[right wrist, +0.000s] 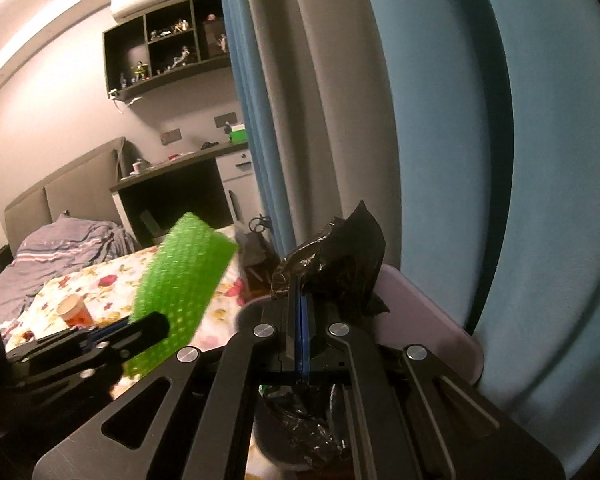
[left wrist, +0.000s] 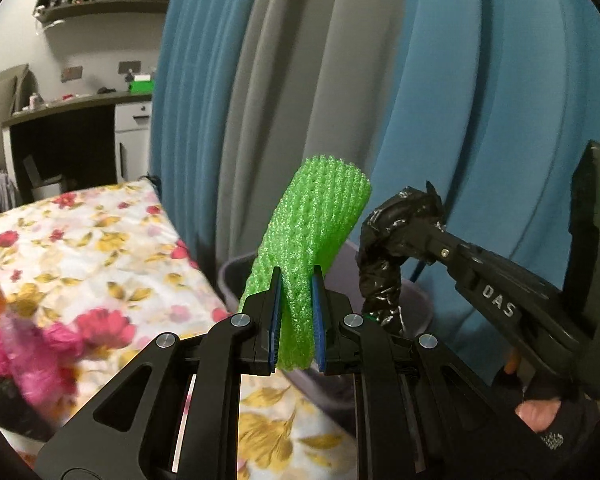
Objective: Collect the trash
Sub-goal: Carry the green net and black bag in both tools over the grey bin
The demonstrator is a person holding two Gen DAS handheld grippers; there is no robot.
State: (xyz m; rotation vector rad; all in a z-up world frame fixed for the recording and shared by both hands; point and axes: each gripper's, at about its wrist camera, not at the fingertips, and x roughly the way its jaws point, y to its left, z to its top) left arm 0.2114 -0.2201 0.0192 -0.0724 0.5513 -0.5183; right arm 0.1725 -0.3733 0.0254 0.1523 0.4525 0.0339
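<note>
Foam netting (left wrist: pixel 312 248), bright green, a tubular sleeve clamped between the blue pads (left wrist: pixel 318 312) of the left claw (left wrist: pixel 296 316). Long axis running up and away from the claw, leaning slightly right, open top end pointing toward the curtain (left wrist: pixel 480 100); lower end poking out below the pads. Held in the air above the near rim of a grey bin (left wrist: pixel 420 300). Seen from the right wrist as a green slab (right wrist: pixel 180 292) tilted up to the right, blurred.

Black plastic bag (left wrist: pixel 388 252), crumpled and twisted, just right of the netting, pinched in the right claw (left wrist: pixel 412 240). From the right wrist, jaws pressed together on a fold of that bag (right wrist: pixel 340 264), the blue pads (right wrist: pixel 302 332) nearly touching; more black plastic hanging below into the bin (right wrist: pixel 428 320). Bag's bunched top sticking up and to the right.

Bin pale grey-lilac, standing between the bed and the blue and grey curtain. Floral bedspread (left wrist: pixel 100 248) at left, with a paper cup (right wrist: pixel 74 312) and something pink (left wrist: pixel 40 356), blurred. Further back a dark desk (right wrist: pixel 172 176), wall shelves (right wrist: pixel 168 48) with small figures, a padded headboard (right wrist: pixel 60 192). Gloved hand (left wrist: pixel 548 412) at lower right behind the right claw.
</note>
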